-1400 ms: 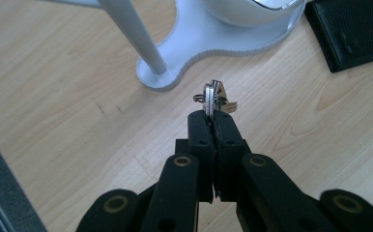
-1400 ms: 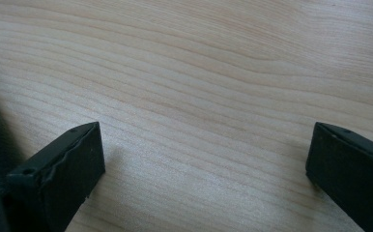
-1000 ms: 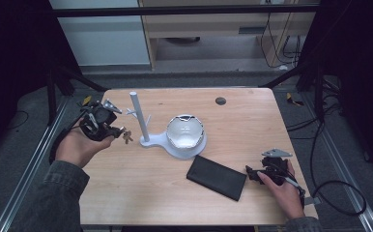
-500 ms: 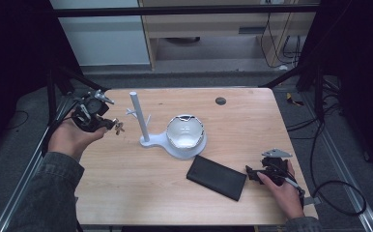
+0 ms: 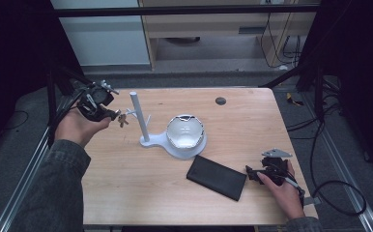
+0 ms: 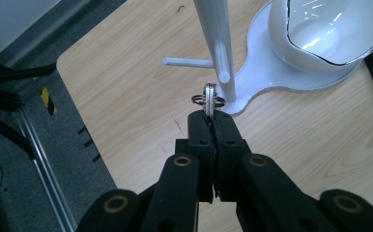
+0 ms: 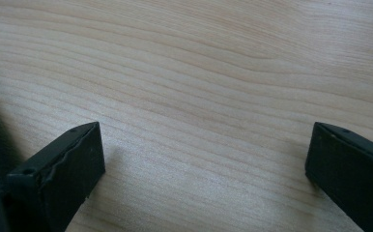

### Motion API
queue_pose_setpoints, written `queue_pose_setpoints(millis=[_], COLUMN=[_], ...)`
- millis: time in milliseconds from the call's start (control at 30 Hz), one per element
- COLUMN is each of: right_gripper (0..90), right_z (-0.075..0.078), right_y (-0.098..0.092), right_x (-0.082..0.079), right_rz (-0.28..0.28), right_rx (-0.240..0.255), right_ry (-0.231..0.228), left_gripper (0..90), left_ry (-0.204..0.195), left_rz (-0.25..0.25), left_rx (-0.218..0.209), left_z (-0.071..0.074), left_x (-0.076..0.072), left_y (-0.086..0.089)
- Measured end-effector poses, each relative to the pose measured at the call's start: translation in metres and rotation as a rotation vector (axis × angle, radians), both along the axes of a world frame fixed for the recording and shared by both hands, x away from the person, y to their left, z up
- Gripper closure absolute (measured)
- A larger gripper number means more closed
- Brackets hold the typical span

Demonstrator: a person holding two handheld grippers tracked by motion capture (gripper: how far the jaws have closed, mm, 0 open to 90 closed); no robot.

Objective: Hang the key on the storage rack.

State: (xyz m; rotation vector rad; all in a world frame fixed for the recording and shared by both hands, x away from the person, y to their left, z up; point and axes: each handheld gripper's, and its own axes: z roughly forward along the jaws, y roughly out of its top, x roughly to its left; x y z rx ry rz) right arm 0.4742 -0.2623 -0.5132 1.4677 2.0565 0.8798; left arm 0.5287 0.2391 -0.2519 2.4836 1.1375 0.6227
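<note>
High view: left gripper up at the desk's left edge, jaws clamped on a bunch of keys. White stand just to the right of the keys, with short pegs sticking out of its tall post. White bowl on the stand's base. Black wallet flat on the desk, nearer the right gripper, which rests low by the right edge. Left hand much nearer the stand than the right hand.

Left gripper view: jaws pressed together on a key ring, held on edge, right in front of a peg of the stand. Peg points toward the jaws and sits a little higher than the ring. Likely next: ring up a bit and forward, over the peg tip.

Right gripper view: jaws wide apart, nothing between, bare wood of the desk below.

Against the earlier frames: left gripper and keys now farther back and a bit higher, not so near the post. Right gripper in the same spot.
</note>
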Motion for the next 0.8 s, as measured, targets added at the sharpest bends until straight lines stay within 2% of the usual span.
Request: queue_pose_setpoints(millis=[800], right_gripper=[0.6], right_z=[0.0], right_y=[0.0001], right_x=[0.0], right_rz=[-0.001], right_rx=[0.0], right_ry=[0.0], left_gripper=[88.2], left_ry=[0.008], left_rz=[-0.014], left_rx=[-0.019], left_z=[-0.0024], left_x=[0.0107], left_y=[-0.0065])
